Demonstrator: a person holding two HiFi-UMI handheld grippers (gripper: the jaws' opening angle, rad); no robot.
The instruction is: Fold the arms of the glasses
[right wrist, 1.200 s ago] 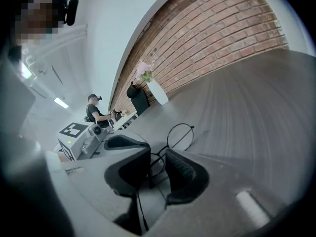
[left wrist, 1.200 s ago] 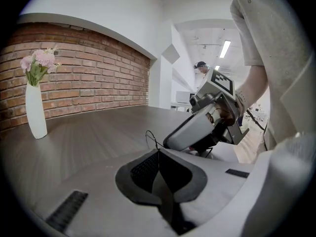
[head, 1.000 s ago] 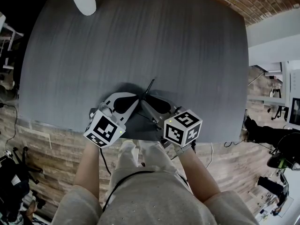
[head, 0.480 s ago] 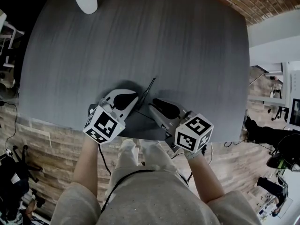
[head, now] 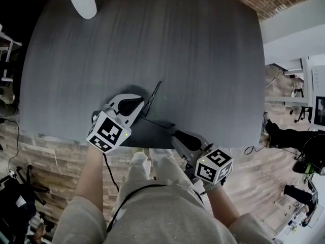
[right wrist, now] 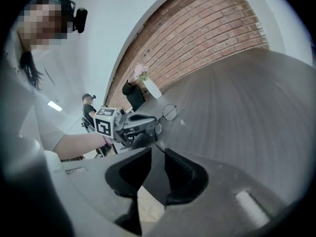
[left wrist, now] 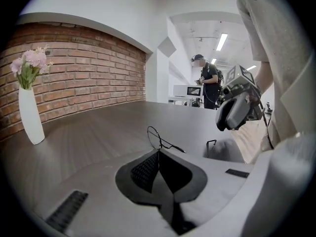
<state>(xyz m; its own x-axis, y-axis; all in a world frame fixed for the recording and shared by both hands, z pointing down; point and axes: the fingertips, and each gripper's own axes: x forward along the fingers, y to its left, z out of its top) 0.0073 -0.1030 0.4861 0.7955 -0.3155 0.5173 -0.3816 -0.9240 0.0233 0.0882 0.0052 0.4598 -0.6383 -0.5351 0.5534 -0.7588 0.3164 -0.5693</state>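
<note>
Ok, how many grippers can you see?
2. The left gripper holds the glasses at the table's near edge. The right gripper is off that edge; its jaws have just been closing, with nothing between them.

I could read nothing written anywhere in the room: no word, number, brand or sign. The cube (head: 107,132) on the left gripper (head: 142,107) and the cube (head: 214,165) on the right gripper (head: 177,135) carried only black-and-white square marker patterns, with no letters or digits. The lit screens far off in the background were too small and blurred to read.
</note>
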